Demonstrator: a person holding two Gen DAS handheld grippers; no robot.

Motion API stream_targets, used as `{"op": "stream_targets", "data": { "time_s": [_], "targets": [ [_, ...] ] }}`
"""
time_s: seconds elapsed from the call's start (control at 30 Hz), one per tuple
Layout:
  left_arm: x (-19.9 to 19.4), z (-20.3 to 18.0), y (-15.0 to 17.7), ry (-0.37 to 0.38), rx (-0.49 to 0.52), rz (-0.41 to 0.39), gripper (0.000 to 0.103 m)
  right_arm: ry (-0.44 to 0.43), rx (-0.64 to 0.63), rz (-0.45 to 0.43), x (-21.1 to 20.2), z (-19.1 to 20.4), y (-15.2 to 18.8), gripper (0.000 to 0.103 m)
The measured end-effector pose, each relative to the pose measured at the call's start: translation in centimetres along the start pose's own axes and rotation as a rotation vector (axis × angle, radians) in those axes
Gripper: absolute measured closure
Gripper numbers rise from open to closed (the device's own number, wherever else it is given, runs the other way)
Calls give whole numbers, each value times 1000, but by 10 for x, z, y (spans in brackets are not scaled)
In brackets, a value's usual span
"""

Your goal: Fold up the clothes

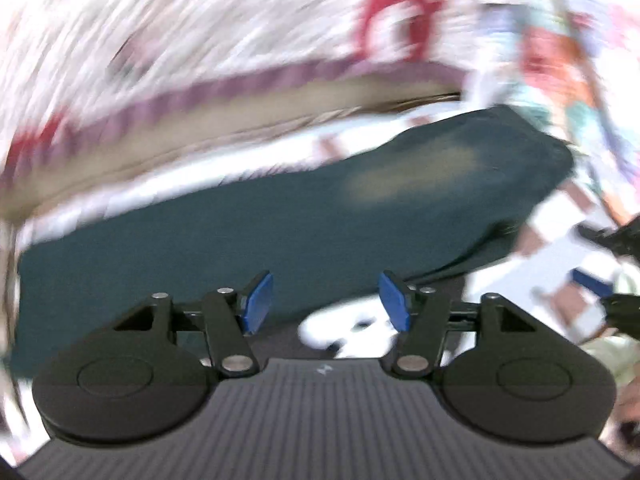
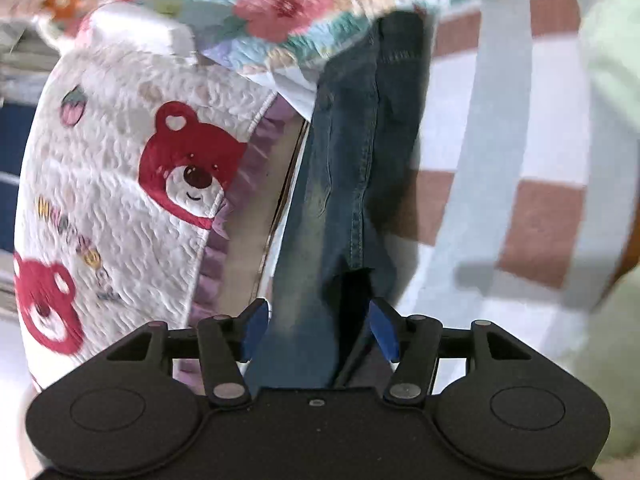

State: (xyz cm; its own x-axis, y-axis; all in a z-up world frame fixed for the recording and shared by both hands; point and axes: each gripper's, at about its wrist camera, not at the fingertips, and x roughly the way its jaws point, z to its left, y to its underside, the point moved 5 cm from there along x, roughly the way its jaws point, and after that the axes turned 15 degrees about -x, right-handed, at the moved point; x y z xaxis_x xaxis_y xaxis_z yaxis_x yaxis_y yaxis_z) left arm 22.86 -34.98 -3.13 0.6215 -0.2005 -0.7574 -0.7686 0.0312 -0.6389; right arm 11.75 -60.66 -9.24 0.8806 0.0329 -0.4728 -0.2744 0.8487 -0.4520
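Right claw (image 2: 316,332): blue pads stand apart, not pressing; the near end of the dark blue denim jeans (image 2: 352,168) lies in the gap between them, untouched as far as the view shows. Left claw (image 1: 326,300): likewise wide, nothing between the pads, jeans (image 1: 280,220) just beyond, running across mid-frame in a long band. Jeans lie folded lengthwise on the white-and-brown checked bed sheet (image 2: 540,208), stitched seam running up centre frame. Handling, judged: denim is heavy for cloth, limp but thick, not slippery, not fragile; stacked layers will resist a narrow pinch and may slide apart. Best hold looks to be the hem end nearest the right claw, all layers together, with the left taking the far end. Left of the jeans, touching or nearly so: white quilted pillow with red bear prints and lilac frill (image 2: 132,184). Upper frame: floral patchwork quilt (image 2: 280,12) overlapping the far end, likely crowding any fold. Left view is badly motion-blurred.
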Motion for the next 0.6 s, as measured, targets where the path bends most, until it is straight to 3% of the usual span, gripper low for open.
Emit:
{"op": "stream_targets", "data": {
  "time_s": [0.17, 0.3, 0.43, 0.53, 0.6],
  "targets": [
    [-17, -66, -64, 81, 71, -101, 34, 2, -100, -33, -33, -6, -47, 41],
    [20, -105, -97, 162, 96, -126, 31, -1, -132, -50, -55, -18, -117, 40],
    [98, -139, -92, 215, 49, -58, 31, -3, -108, 13, -40, -39, -171, 38],
    [166, -158, -74, 183, 99, -6, 31, 17, -73, 96, 2, -56, -184, 38],
    [206, -164, -60, 144, 155, 27, 31, 89, -65, 124, 28, -68, -184, 38]
  ]
}}
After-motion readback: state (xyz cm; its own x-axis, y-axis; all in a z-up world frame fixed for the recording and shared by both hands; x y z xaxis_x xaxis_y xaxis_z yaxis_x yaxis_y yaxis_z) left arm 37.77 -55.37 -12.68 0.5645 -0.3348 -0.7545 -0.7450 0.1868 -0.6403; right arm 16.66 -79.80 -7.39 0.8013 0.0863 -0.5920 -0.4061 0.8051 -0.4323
